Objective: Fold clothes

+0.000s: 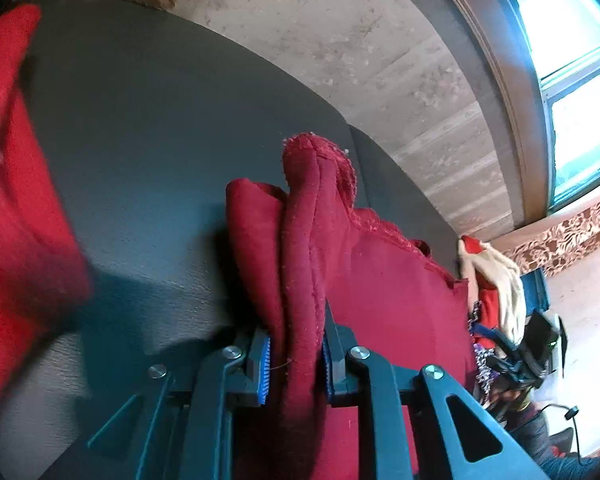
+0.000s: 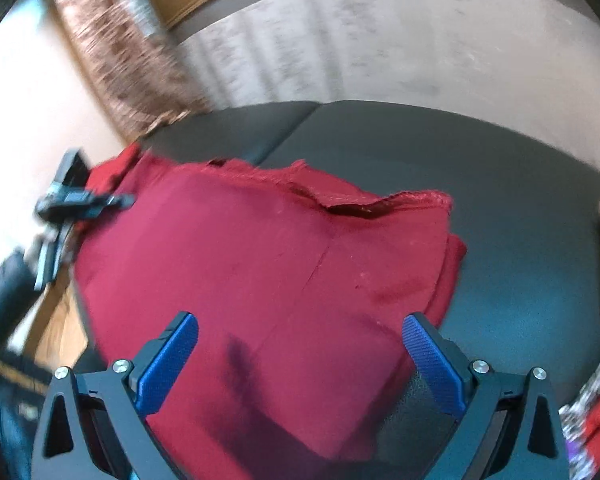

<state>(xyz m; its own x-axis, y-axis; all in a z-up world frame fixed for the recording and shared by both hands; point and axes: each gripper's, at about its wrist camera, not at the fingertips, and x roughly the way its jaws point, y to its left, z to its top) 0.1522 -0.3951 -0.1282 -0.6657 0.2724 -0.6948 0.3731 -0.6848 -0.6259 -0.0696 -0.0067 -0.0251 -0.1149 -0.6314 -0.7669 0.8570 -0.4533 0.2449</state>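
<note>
A dark red cloth (image 2: 260,248) lies spread on the dark grey table (image 2: 500,200), with a frayed, lifted far edge. In the left wrist view a bunched fold of this red cloth (image 1: 312,216) stands up from between the blue pads (image 1: 262,364), and my left gripper (image 1: 296,364) is shut on it. My right gripper (image 2: 300,320) hovers over the near part of the cloth. Its blue fingers (image 2: 168,360) are spread wide with nothing between them. The picture there is blurred.
A blurred red fabric mass (image 1: 8,200) fills the left edge of the left wrist view. A pile of clothes (image 1: 496,280) and a black device (image 1: 536,352) sit past the table's edge. Bare table (image 1: 160,140) stretches ahead, with a pale wall (image 1: 360,40) and a window (image 1: 580,80) behind it.
</note>
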